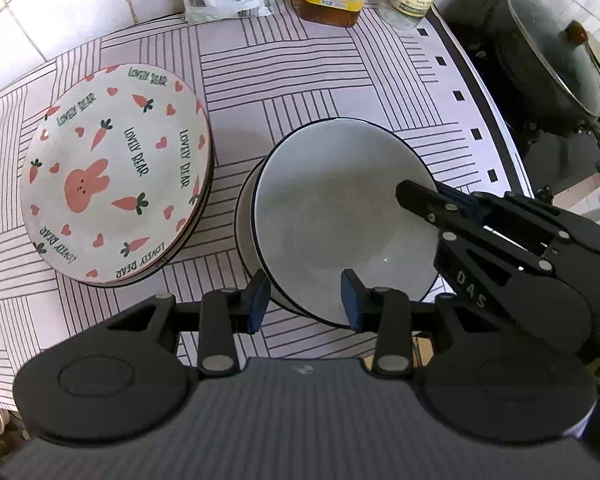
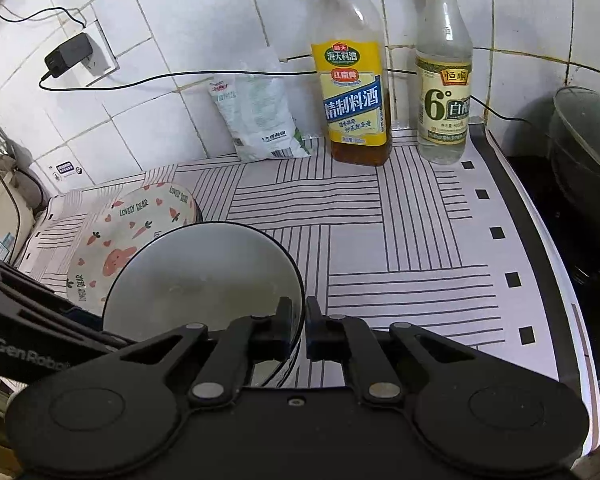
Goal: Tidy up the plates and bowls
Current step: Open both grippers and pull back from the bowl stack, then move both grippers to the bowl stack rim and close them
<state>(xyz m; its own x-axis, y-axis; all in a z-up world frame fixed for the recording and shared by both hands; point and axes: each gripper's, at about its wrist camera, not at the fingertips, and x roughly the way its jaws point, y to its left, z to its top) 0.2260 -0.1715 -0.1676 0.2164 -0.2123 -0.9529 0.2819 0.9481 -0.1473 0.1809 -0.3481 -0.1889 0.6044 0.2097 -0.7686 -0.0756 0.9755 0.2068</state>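
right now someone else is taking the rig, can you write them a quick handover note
Right claw: shut on the rim of the top white bowl.
Left claw: open, its pads astride that bowl's near rim, not pressing.
White bowl sits in a second white bowl, beside the stacked rabbit plates on the striped mat.
Done: plates stacked, bowls nested.
Left: release the bowl and withdraw both claws.

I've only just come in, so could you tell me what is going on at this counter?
A person is sorting dishes with two handheld tools. The right tool is shut on the rim of the white bowl, which sits in another bowl. The left tool straddles the near rim, pads apart. The rabbit-print plates are stacked beside them on the striped mat.
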